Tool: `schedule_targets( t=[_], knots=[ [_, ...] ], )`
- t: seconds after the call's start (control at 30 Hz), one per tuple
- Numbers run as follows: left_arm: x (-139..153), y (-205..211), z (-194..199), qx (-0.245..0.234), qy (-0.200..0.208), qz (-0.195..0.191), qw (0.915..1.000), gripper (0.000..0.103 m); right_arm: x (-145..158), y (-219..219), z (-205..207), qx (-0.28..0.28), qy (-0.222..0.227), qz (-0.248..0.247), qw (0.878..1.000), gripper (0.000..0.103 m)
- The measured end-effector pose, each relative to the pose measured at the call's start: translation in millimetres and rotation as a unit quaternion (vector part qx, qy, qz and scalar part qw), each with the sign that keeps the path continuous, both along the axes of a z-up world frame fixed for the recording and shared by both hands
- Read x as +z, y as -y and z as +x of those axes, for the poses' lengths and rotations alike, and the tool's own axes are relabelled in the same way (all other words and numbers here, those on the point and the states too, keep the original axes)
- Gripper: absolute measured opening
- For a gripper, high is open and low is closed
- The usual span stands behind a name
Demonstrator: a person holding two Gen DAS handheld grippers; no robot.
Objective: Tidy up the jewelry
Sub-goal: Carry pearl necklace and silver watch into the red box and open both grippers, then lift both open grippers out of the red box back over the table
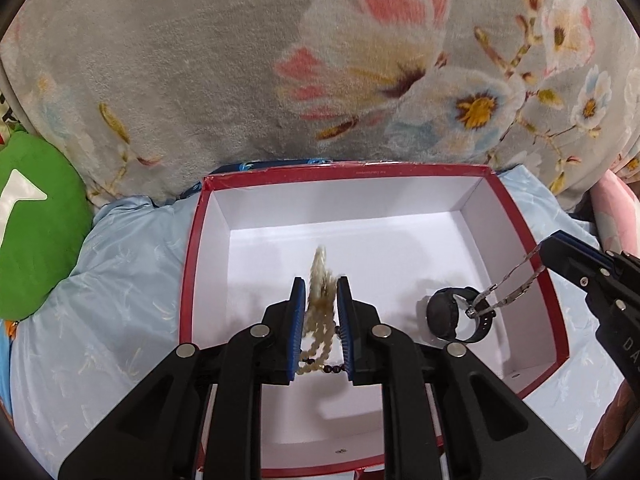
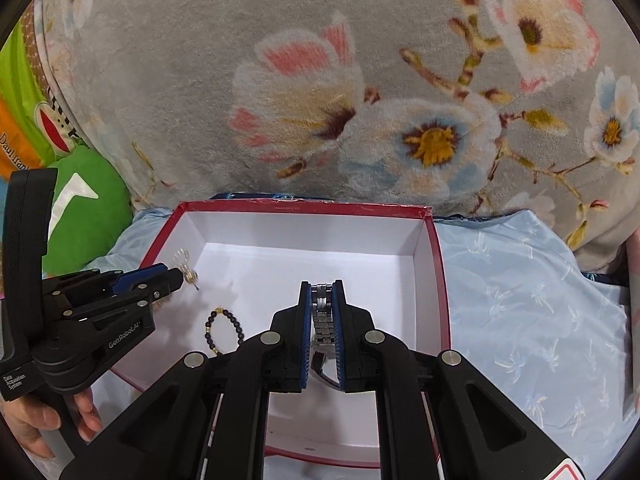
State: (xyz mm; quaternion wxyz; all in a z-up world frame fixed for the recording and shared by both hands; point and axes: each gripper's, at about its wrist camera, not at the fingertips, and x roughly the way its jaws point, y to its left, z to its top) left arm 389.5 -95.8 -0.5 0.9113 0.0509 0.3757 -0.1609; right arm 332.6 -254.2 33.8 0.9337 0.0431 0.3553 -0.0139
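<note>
Jewelry hangs over the red-rimmed white cardboard box (image 1: 472, 216): left gripper (image 1: 321, 312) jaws clamp cream bead strands (image 1: 320, 276), right gripper (image 2: 321, 312) jaws pinch a silver metal watch band (image 2: 321, 320); better lower both inside before releasing.

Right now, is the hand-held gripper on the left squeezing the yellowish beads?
Touching. In the left wrist view, the left hand-held gripper has its blue pads pressed against both sides of the pale bead strands, which hang over the red box.
</note>
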Motion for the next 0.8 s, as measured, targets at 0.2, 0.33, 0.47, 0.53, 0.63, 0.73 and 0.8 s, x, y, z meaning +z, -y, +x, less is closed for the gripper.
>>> schedule_targets(
  t=[0.2, 0.33, 0.47, 0.53, 0.63, 0.73, 0.8],
  knots=[
    [-5, 2, 2, 0.016, 0.008, 0.009, 0.9998, 0.043, -11, -3, 6, 0.005, -0.009, -0.004, 1.0, 0.01],
    [-2, 2, -1, 0.024, 0.022, 0.012, 0.9994, 0.069, -10, -5, 4, 0.0, 0.004, -0.016, 1.0, 0.029],
    [0, 1, -3, 0.03, 0.029, 0.012, 0.9991, 0.074, -3, -5, 0, -0.006, 0.023, -0.018, 1.0, 0.039],
    [1, 1, -4, 0.03, 0.029, 0.011, 0.9991, 0.074, 0, -5, 0, -0.007, 0.026, -0.015, 1.0, 0.039],
    [1, 1, -4, 0.029, 0.028, 0.011, 0.9991, 0.074, 2, -5, -1, -0.007, 0.028, -0.016, 0.999, 0.039],
    [2, 1, -5, 0.03, 0.029, 0.011, 0.9991, 0.074, 3, -6, -3, -0.008, 0.029, -0.015, 0.999, 0.04],
    [3, 0, -7, 0.03, 0.03, 0.01, 0.9991, 0.074, 3, -6, -5, -0.009, 0.03, -0.014, 0.999, 0.04]
  ],
)
